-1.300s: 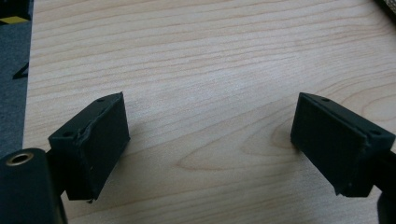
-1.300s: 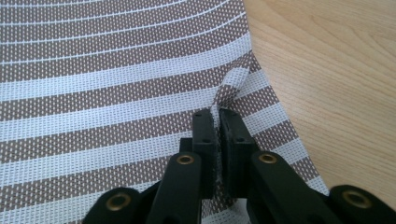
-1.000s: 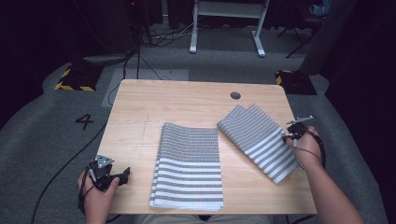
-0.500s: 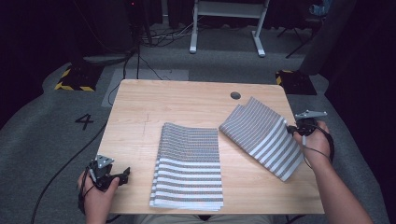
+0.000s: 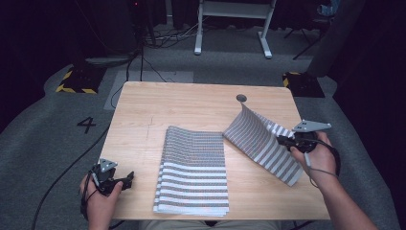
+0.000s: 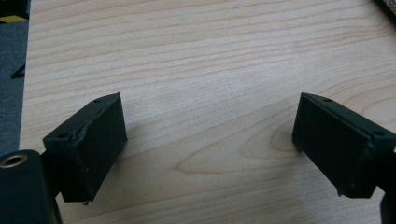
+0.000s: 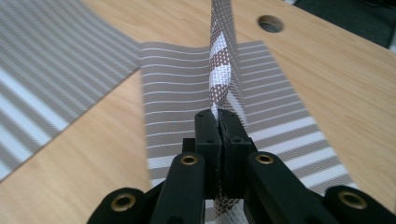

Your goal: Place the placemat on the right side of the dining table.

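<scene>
At the table's (image 5: pixel 143 103) right side, the right gripper (image 5: pixel 286 142) is clamped on the edge of a striped cloth (image 5: pixel 258 139), lifting part of it off the wood. The left gripper (image 5: pixel 125 181) sits at the near left corner, its jaws wide apart and just opened further, nothing between them. A second striped cloth (image 5: pixel 194 167) lies flat mid-table.

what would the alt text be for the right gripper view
The right gripper, its black jaws shut, pinches the edge of a brown-and-white striped cloth and lifts that part upright off a wooden table. A second striped cloth lies flat at the left.
</scene>
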Tool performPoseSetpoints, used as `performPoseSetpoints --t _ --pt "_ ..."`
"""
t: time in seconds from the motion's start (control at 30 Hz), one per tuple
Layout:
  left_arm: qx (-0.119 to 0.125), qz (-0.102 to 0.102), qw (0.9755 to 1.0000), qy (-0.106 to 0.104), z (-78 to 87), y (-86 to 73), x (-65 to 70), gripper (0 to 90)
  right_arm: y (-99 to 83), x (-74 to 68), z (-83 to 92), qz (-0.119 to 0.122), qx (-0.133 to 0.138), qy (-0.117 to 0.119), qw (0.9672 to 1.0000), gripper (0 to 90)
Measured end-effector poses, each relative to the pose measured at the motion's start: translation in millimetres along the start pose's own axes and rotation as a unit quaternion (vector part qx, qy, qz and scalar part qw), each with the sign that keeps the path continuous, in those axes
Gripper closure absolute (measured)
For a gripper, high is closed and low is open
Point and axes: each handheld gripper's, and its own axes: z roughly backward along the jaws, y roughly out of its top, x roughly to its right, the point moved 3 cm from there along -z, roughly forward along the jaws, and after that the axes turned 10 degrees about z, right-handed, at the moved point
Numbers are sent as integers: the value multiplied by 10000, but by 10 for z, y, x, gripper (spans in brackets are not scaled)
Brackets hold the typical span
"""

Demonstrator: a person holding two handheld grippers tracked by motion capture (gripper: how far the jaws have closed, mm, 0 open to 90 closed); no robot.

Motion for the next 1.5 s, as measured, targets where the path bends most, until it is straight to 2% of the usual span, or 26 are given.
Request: performPoseSetpoints --t 0.07,0.1,0.23,0.27,0.33,0.43,0.5,0.57,0.67,0.73,0.77,0.8,0.83,0.87,0.97,1.03,1.13,1.2,1.27,1.37,1.4,1.5 --pt "-6 4 10000 -3 0 -1 1 101 11 -179 -24 108 14 176 9998 882" --pt "-6 1 10000 -2 0 -1 1 101 11 -179 -24 108 14 176 9998 882" --pt "-3 7 10000 -1 0 -1 1 101 -29 -383 -80 231 -2 489 9985 881" --pt "1 0 10000 1 0 0 0 101 -59 -518 -109 307 -35 672 9973 880" --pt "-4 10 10000 0 0 -1 1 101 -65 -549 -116 325 -43 708 9970 881" --pt "1 0 10000 1 0 0 0 101 -95 -745 -155 419 -41 980 9943 880" --pt "0 -4 10000 0 0 0 0 101 -116 -893 -194 477 -134 1189 9917 879" --pt "1 0 10000 -1 0 0 0 101 -126 -931 -213 505 -174 1248 9907 879" --pt "-7 3 10000 -3 1 0 1 101 -145 -1063 -252 519 -252 1535 9865 878" --pt "-5 4 10000 -2 0 0 1 101 -149 -1155 -270 493 -287 1818 9817 868" --pt "-5 4 10000 -3 0 -1 1 101 -142 -1204 -265 436 -309 1959 9792 836" --pt "0 -1 10000 -1 0 0 0 101 -131 -1233 -266 363 -219 2058 9777 781" --pt "1 6 10000 -1 0 0 1 101 -113 -1256 -266 246 -90 2151 9762 689" --pt "0 -3 10000 2 0 0 0 101 -96 -1268 -263 165 34 2206 9752 650" --pt "2 6 10000 1 -1 0 1 101 -61 -1235 -233 105 204 2054 9784 556" --pt "-2 14 10000 1 0 -1 2 101 -49 -1195 -206 44 326 1957 9801 547" --pt "-4 4 10000 -3 0 0 1 101 -67 -1135 -196 43 402 1603 9862 520" --pt "-3 13 10000 -1 0 -1 2 101 -110 -1112 -207 -54 305 1411 9895 510" --pt "0 -4 10000 -1 0 1 0 101 -174 -1091 -230 -225 145 1323 9909 503" --pt "-1 -3 10000 -2 0 0 0 101 -303 -1027 -259 -519 -28 1175 9917 508" --pt "0 -2 10000 -2 0 0 0 101 -400 -999 -276 -582 -98 1085 9923 508" --pt "2 7 10000 1 -1 0 1 101 -491 -1006 -296 -627 -172 1067 9922 504"
